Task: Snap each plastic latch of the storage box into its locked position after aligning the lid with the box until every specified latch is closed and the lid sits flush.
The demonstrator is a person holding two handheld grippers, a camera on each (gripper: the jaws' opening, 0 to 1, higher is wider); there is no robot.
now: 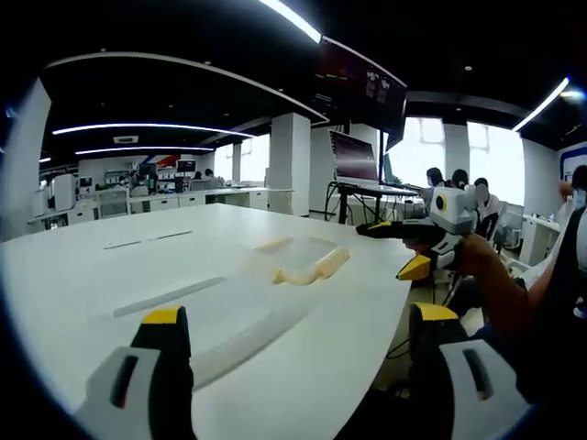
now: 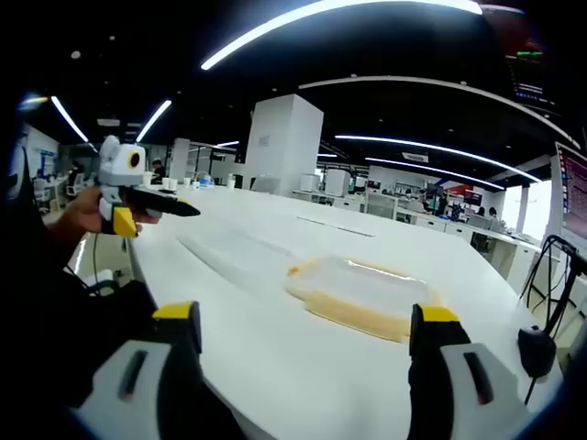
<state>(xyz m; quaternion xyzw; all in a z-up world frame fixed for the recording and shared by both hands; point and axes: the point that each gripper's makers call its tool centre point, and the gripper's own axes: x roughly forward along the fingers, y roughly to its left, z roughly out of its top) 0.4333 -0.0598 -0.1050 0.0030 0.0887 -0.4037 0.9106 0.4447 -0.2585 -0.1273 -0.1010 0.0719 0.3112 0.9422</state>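
A clear plastic storage box (image 1: 295, 259) with pale yellow latches lies flat on the white table (image 1: 138, 266), a little beyond my left gripper (image 1: 298, 316), whose jaws stand wide apart and open with nothing between them. The right gripper (image 1: 417, 236), held in a hand, hovers past the table edge to the right of the box. In the right gripper view the same box (image 2: 362, 289) lies ahead and slightly right of my right gripper (image 2: 304, 313), also open and empty. The left gripper (image 2: 133, 197) is held in a hand at the far left. I cannot tell how the latches stand.
A laptop on a stand (image 1: 353, 160) is behind the table, with people seated at the back right (image 1: 459, 183). A white pillar (image 2: 282, 142) and rows of desks fill the room. Thin flat strips (image 1: 147, 240) lie on the far tabletop.
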